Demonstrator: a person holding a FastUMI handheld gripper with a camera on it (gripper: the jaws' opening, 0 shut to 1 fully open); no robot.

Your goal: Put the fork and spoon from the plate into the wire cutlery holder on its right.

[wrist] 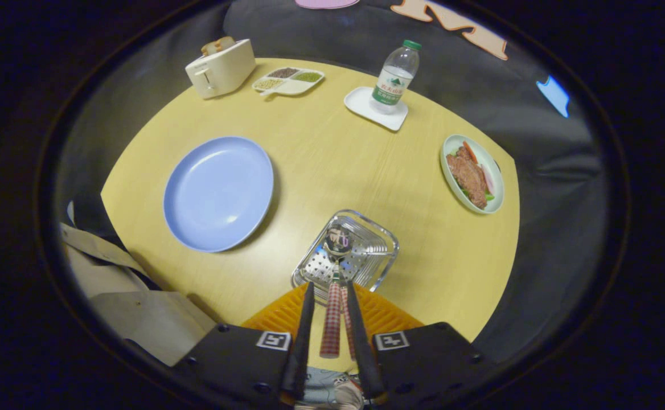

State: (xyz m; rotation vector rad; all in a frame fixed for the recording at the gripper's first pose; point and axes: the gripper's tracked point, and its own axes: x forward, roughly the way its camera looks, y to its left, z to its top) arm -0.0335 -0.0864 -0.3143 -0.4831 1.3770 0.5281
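Note:
I look straight down on the wire cutlery holder (366, 250), a shiny square basket standing on an orange mat (278, 316). My gripper (330, 286) hangs over its near rim, shut on the spoon (338, 240). The spoon's red-checked handle runs back between my fingers, and its bowl points down into the holder. A second, thinner checked handle (345, 310) lies close against the first on its right; its head is hidden, so I cannot tell if it is the fork. The blue plate (218, 193) lies left of the holder with nothing on it.
On the round yellow table (332, 159), a white toaster (221, 68) and a divided dish of grains (290, 81) stand far left. A water bottle (395, 77) on a white coaster stands far centre, a plate of meat (472, 173) at the right. Beige cloth (139, 313) hangs at the near left.

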